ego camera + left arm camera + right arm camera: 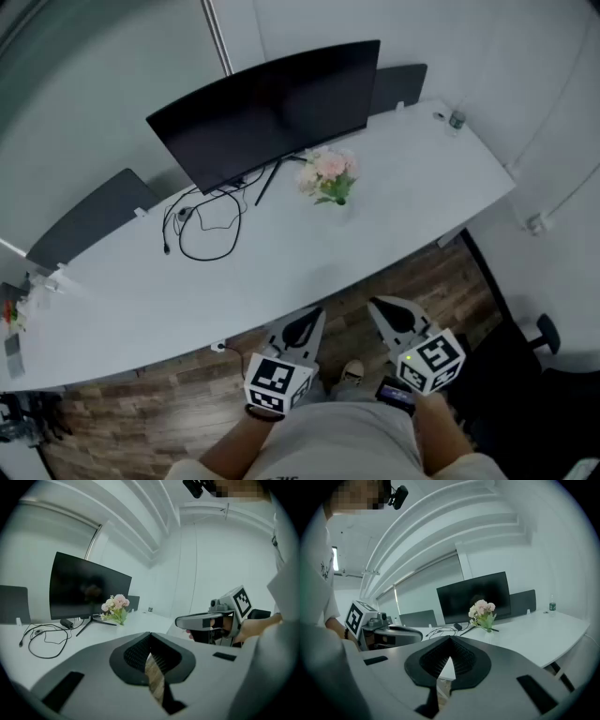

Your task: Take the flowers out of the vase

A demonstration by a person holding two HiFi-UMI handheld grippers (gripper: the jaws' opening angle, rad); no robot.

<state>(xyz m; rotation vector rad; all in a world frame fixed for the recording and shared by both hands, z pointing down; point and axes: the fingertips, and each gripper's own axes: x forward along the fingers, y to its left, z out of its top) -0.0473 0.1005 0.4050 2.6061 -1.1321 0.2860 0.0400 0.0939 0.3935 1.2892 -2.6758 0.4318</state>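
Your left gripper (305, 326) and right gripper (389, 314) are both closed and empty. The flowers (328, 176) stand upright, well ahead across the desk (422, 192) — neither gripper clearly nearer.

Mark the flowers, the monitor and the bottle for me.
flowers (328, 173), head view, on the pink blooms.
monitor (272, 108), head view, middle of the dark screen.
bottle (457, 120), head view, on its body.
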